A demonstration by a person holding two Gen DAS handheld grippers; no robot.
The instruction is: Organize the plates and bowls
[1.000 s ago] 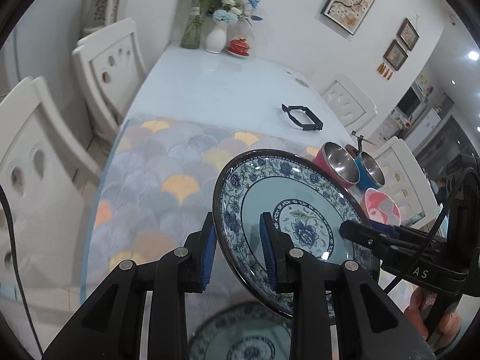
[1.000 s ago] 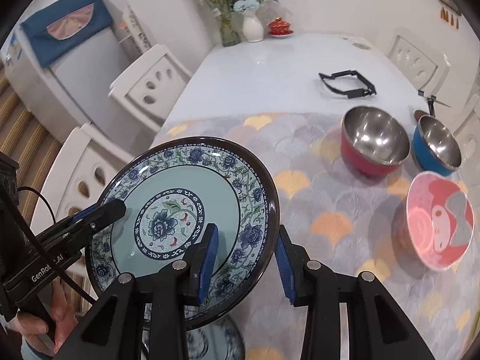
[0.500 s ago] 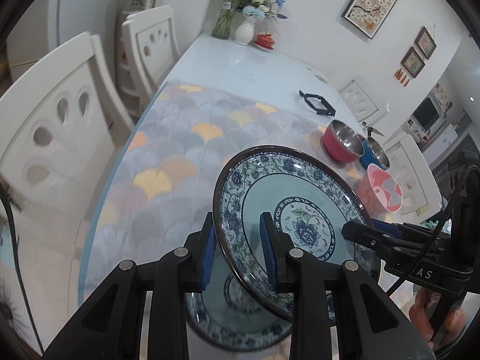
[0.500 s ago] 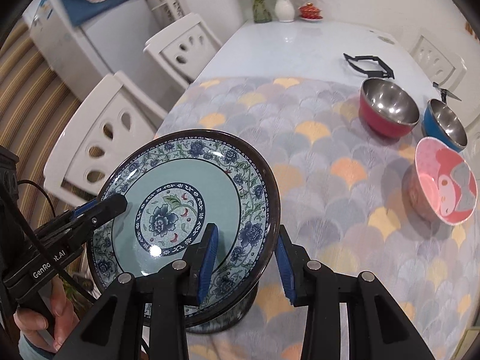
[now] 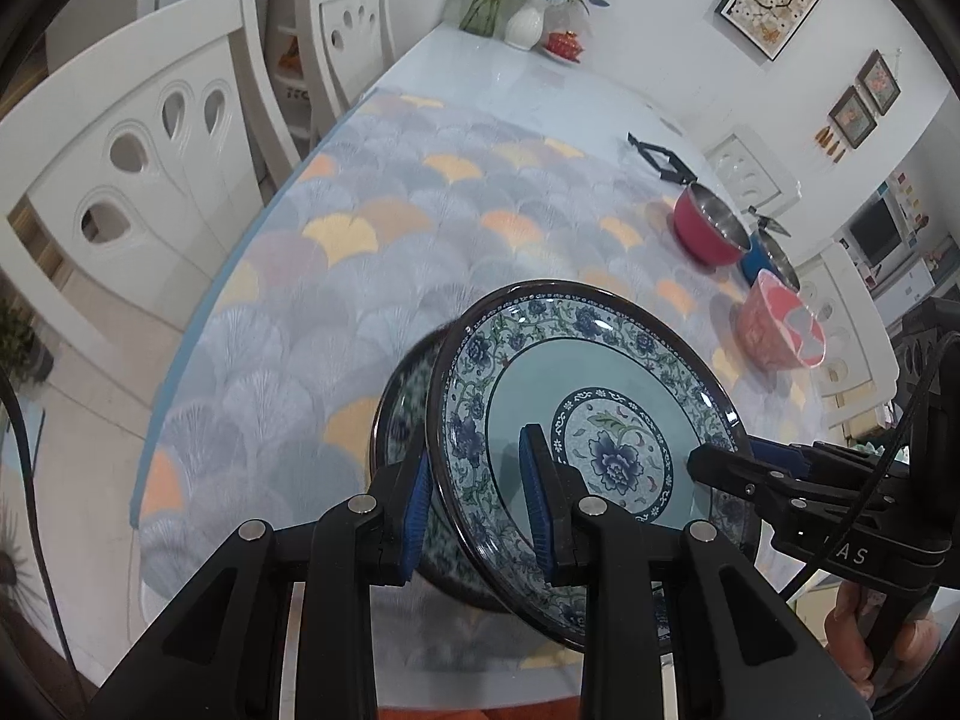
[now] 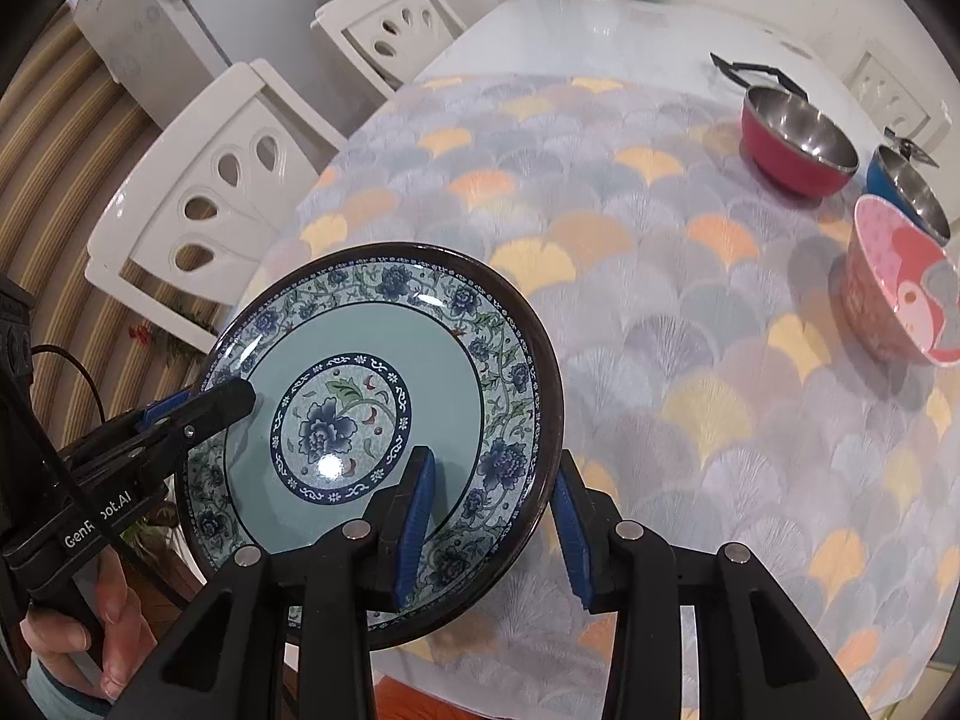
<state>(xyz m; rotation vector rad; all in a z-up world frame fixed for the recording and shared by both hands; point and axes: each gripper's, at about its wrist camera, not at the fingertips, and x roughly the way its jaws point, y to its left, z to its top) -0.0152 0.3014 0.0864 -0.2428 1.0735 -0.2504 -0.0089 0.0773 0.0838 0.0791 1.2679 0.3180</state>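
Observation:
A blue floral plate is held in the air above the near table edge by both grippers. My left gripper is shut on its left rim; it also shows in the right wrist view. My right gripper is shut on its right rim; it also shows in the left wrist view. A second matching plate lies on the table under the held one, mostly hidden. A red steel bowl, a blue steel bowl and a pink bowl stand at the right.
The table carries a fan-patterned cloth. A black folding trivet lies behind the bowls. A vase and a small red pot stand at the far end. White chairs line the left side.
Both grippers have carried the plate back toward the near table edge and up. The second plate on the table has come into view beneath it in the left wrist view.

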